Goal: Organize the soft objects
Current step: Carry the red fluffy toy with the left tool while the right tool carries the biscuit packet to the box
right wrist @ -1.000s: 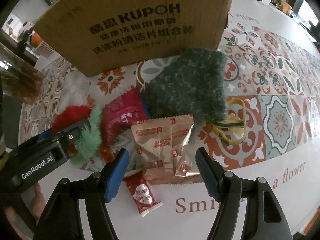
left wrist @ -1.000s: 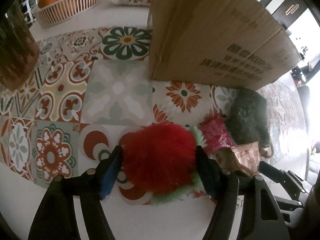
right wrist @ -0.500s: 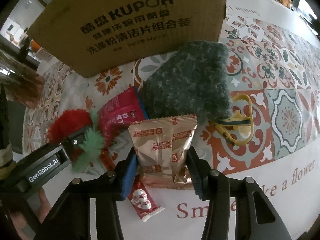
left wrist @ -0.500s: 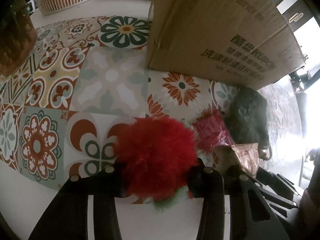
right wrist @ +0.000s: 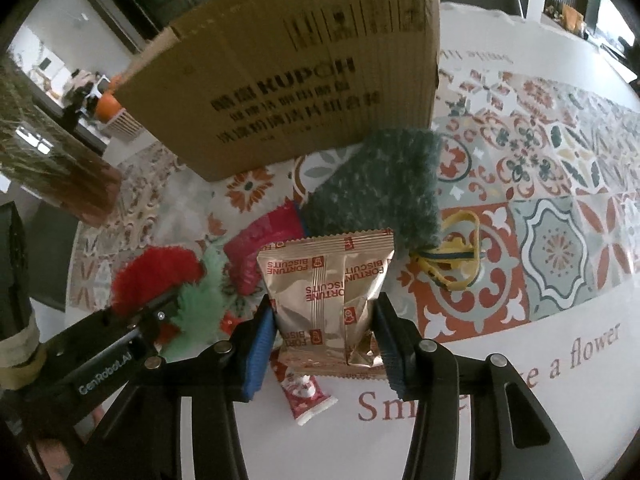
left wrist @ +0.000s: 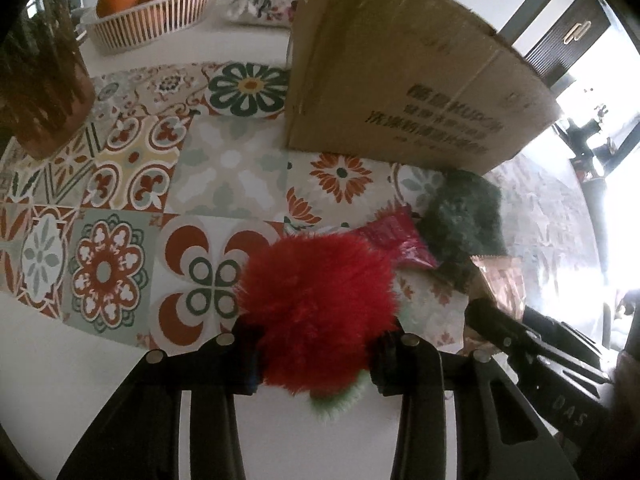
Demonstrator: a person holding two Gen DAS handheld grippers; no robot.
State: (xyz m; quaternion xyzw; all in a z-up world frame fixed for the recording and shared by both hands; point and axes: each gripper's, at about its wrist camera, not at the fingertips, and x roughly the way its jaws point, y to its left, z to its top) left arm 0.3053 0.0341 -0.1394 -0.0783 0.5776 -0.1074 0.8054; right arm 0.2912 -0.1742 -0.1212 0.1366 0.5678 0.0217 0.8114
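My left gripper (left wrist: 316, 354) is shut on a fluffy red pompom with a green fringe (left wrist: 316, 304) and holds it just above the patterned tablecloth; it also shows in the right wrist view (right wrist: 156, 276). My right gripper (right wrist: 324, 344) is shut on a gold Fortune Biscuits packet (right wrist: 324, 288), lifted slightly. A dark green knitted cloth (right wrist: 376, 184) lies in front of the cardboard box (right wrist: 300, 80). A crimson packet (right wrist: 264, 244) lies between the pompom and the cloth.
A small red-and-white sachet (right wrist: 304, 396) lies under my right gripper. A yellow band (right wrist: 456, 256) lies right of the cloth. A white basket of oranges (left wrist: 156, 16) and a brown vase (left wrist: 44, 80) stand at the far left.
Both grippers have closed: the left one on the red pompom, the right one on the biscuit packet. Both objects have lifted a little off the cloth.
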